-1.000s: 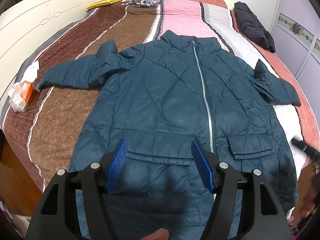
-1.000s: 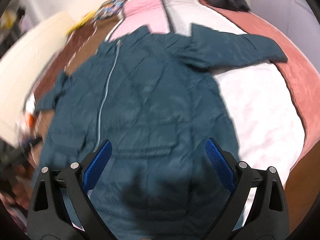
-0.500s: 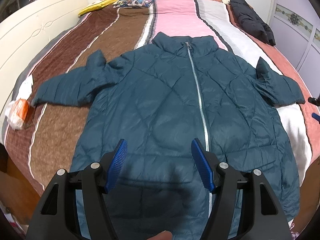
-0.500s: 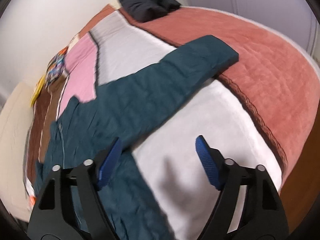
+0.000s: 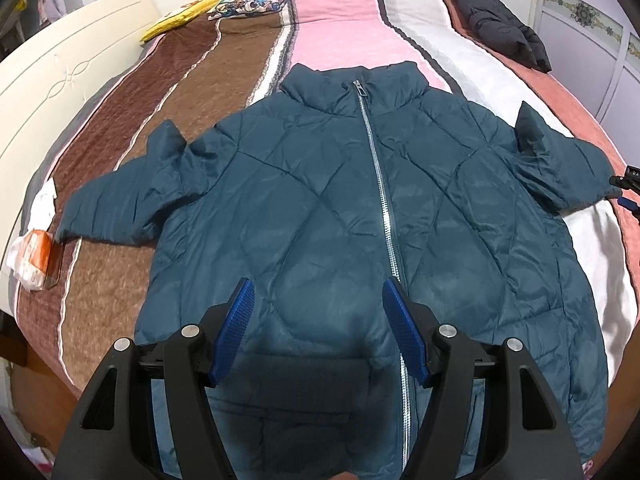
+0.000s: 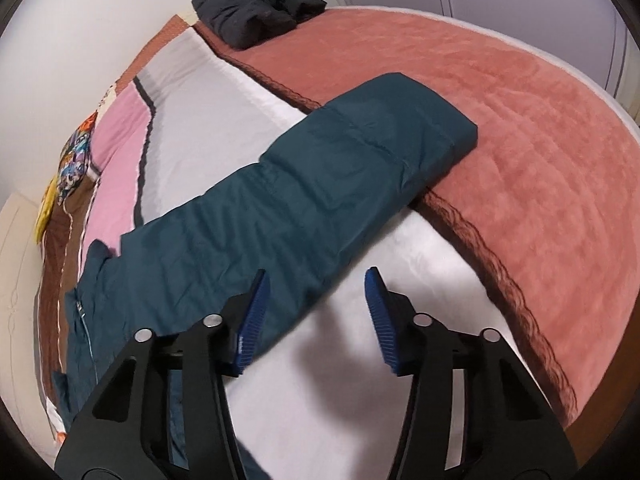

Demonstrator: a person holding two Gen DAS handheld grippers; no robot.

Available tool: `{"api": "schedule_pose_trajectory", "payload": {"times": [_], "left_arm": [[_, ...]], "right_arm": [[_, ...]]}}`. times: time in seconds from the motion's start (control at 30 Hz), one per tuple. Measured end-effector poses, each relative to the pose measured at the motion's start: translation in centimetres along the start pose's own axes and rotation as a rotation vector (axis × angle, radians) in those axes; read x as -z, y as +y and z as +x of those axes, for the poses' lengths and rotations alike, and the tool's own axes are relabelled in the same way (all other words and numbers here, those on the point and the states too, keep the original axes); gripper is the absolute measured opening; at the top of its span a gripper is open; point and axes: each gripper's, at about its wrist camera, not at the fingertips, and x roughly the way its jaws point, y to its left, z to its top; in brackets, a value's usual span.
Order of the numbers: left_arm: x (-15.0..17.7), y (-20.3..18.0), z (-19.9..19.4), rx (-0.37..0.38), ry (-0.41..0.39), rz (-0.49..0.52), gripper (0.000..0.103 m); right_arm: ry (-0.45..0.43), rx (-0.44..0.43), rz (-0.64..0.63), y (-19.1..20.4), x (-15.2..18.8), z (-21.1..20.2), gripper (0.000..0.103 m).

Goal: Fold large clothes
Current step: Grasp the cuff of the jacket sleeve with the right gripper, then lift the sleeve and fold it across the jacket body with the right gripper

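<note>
Right wrist: gripper splayed above sleeve

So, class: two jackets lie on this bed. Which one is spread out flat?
The teal jacket, zipped, sleeves out to each side. The black jacket lies bunched up near the bed's far corner.

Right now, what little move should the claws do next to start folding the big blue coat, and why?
Probably the right claw should ease forward and down onto the sleeve just ahead of it. The teal puffer jacket lies zipped and flat on the bed, both sleeves spread out, and both claws are open and empty. The left claw hovers over the jacket's middle.
</note>
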Motion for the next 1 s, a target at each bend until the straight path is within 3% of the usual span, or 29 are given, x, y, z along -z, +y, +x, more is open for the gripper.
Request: {"api": "schedule_pose_trajectory", "payload": {"times": [0.43, 0.53, 0.6, 0.7, 0.8, 1.0], "left_arm": [[-3.1, -3.1, 0.8, 0.027, -0.036, 0.034, 0.065], [-3.6, -4.1, 1.0, 0.035, -0.039, 0.047, 0.065], [-3.8, -4.7, 1.1, 0.043, -0.043, 0.059, 0.065], [-3.9, -5.6, 0.9, 0.055, -0.049, 0.080, 0.065], [-3.9, -6.1, 0.7, 0.064, -0.056, 0.095, 0.065], [-3.3, -4.9, 0.7, 0.064, -0.054, 0.076, 0.065]], "right_arm": [[0.014, -0.011, 0.138, -2.9, -3.1, 4.5, 0.033], [0.010, -0.024, 0.185, -4.1, -3.4, 5.4, 0.024], [0.006, -0.041, 0.228, -4.9, -3.6, 5.8, 0.010], [0.008, -0.115, 0.326, -6.8, -3.7, 6.2, 0.001], [-0.029, -0.186, 0.348, -7.4, -3.8, 5.0, 0.001], [-0.170, -0.230, 0.188, -4.0, -4.1, -1.3, 0.001]]}}
